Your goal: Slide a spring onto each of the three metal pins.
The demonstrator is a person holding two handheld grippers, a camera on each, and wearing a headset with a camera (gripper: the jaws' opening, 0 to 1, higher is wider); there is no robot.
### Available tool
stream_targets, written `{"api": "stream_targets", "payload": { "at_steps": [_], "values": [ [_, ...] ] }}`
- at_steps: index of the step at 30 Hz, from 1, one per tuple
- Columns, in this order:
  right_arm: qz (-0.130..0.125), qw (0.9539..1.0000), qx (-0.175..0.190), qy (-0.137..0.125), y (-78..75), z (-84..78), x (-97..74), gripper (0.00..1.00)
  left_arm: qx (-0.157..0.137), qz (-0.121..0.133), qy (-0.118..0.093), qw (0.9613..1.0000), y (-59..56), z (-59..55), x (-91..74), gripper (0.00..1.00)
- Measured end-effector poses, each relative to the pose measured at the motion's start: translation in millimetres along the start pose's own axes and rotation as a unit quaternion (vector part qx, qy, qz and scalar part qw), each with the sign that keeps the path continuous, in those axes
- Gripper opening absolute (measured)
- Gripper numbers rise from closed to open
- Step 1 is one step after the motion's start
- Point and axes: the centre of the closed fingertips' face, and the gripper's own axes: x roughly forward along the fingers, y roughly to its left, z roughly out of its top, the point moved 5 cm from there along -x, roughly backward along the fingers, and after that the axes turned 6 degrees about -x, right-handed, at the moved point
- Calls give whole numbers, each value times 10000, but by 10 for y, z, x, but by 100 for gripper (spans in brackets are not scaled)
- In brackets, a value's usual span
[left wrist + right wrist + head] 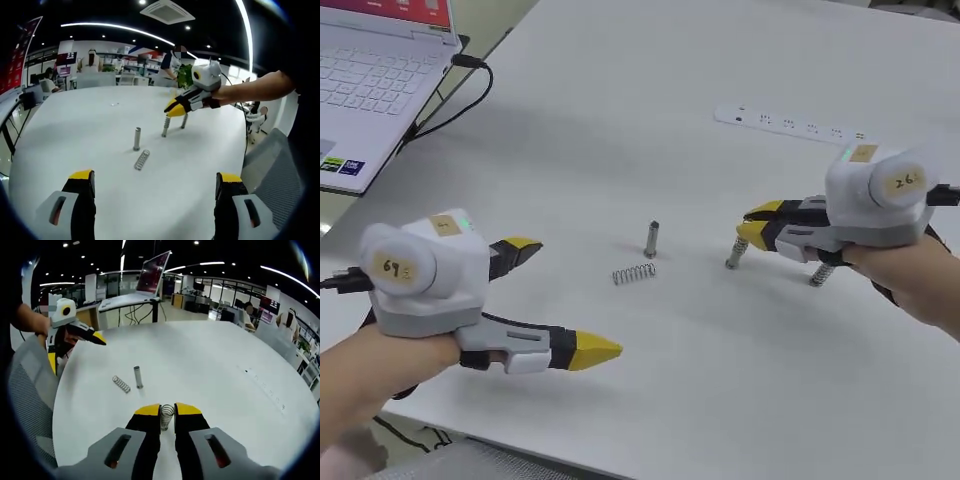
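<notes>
Right gripper view: the right gripper (167, 410) has its jaws pinched narrow on a spring (166, 419), probably to seat it down its pin. In the head view, 1 sprung pin (820, 273) stands beside it. The bare pin (652, 238) stands upright with the loose spring (634, 273) lying just beside it. The left gripper (560, 297) hovers with its jaws wide and holds nothing.

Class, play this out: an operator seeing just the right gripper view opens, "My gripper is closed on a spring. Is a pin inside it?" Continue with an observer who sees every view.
Observer: Yes. In the left gripper view that spring rings a standing pin.
Operator: Is any other pin finished?
Observer: One. In the head view a second sprung pin stands farther back, beneath the right gripper.
</notes>
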Motion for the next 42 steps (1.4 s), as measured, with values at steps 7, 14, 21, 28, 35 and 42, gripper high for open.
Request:
{"api": "stream_targets", "payload": {
  "at_steps": [7,14,21,28,35,42],
  "values": [
    [67,9998,-56,162,53,-88,35,7,-9,1,11,10000,-2,-9,-7,98],
    [97,9994,-69,336,79,-183,78,7,-11,-7,3,10000,-15,-6,-5,98],
    [73,9994,-3,332,84,-226,80,7,-21,-13,18,10000,-4,-19,5,98],
    [81,9991,-6,419,80,-215,85,9,16,-37,14,10000,-21,11,17,98],
    [68,9992,109,389,82,-172,65,17,38,-45,6,10000,-14,34,12,98],
    [8,9992,145,369,89,-160,-50,25,68,-65,-14,10000,-45,66,-2,98]
  ]
}}
